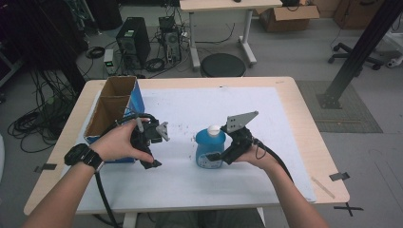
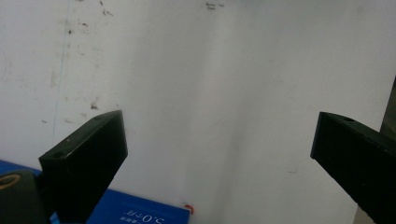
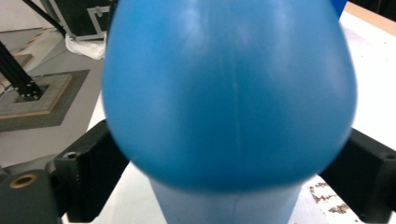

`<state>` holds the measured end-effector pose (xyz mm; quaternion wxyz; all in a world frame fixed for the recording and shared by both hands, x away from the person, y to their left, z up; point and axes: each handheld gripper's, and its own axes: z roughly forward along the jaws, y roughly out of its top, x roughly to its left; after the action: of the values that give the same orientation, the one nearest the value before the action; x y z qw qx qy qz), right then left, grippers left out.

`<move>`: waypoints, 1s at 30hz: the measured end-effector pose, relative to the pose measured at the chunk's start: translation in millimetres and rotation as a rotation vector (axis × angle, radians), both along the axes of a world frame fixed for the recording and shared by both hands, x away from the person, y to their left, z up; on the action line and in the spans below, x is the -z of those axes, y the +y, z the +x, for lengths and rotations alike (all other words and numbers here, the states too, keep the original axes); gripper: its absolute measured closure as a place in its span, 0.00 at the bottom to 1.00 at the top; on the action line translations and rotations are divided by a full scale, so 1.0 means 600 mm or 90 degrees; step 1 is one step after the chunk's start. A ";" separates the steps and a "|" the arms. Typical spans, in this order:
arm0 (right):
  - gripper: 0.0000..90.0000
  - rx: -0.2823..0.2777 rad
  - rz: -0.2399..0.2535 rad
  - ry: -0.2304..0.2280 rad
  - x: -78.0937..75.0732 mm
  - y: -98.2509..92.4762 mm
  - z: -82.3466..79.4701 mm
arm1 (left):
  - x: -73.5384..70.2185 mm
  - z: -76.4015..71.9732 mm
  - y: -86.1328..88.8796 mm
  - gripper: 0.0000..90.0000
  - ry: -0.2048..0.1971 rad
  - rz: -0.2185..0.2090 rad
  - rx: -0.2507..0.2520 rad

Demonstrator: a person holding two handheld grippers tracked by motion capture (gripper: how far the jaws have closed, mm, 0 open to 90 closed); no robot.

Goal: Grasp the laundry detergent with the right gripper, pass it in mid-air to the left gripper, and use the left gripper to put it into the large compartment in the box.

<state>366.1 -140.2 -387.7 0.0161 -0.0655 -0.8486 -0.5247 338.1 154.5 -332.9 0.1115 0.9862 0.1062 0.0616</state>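
Note:
A blue bottle [image 1: 208, 151] with a white cap [image 1: 214, 129] stands upright on the white sheet [image 1: 199, 102] near the table's middle. My right gripper [image 1: 216, 156] reaches it from the right, low on its body. In the right gripper view the rounded blue bottle [image 3: 229, 93] sits between both black jaws and touches each, so the right gripper [image 3: 229, 156] is shut on it. My left gripper [image 1: 150, 161] is to the bottle's left, beside the open cardboard box [image 1: 114, 102]. The left gripper [image 2: 217, 135] is wide open over bare white sheet, with the blue box side [image 2: 140, 215] at the bottom edge.
The box with blue sides stands at the table's left edge. Black tape marks [image 1: 339, 176] lie on the wooden table [image 1: 297, 109] at the right. Beyond the far edge are a round black stool [image 1: 222, 65], a computer tower [image 1: 133, 40] and floor cables.

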 end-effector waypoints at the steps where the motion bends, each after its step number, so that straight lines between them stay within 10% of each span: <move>1: 0.12 0.002 0.005 -0.001 0.001 0.000 0.000 | 0.000 0.000 0.001 0.05 0.000 0.000 0.000; 30: 0.35 -0.006 0.009 -0.008 0.002 -0.002 0.003 | -0.003 -0.002 0.004 0.05 -0.006 -0.003 -0.003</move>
<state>368.0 -141.7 -389.2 0.0135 -0.0580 -0.8451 -0.5313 336.9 156.8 -330.8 0.1143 0.9853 0.1081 0.0659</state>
